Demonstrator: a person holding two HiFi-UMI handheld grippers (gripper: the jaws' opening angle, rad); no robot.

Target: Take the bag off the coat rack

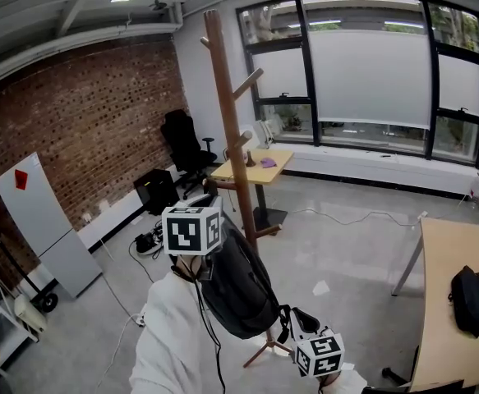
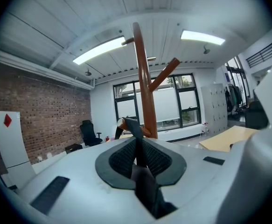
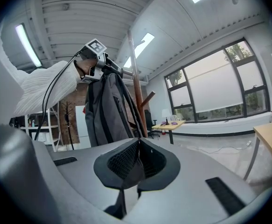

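Now left hand-held gripper point(image 2: 136, 149) clamps bag strap point(image 2: 132, 125).

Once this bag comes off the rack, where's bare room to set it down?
The wooden table at right is bare except for a black bag on it. The floor between that table and the coat rack is open, but for a cable and a paper scrap. Crowded: the brick-wall side, with a tangle of cords and a black box.
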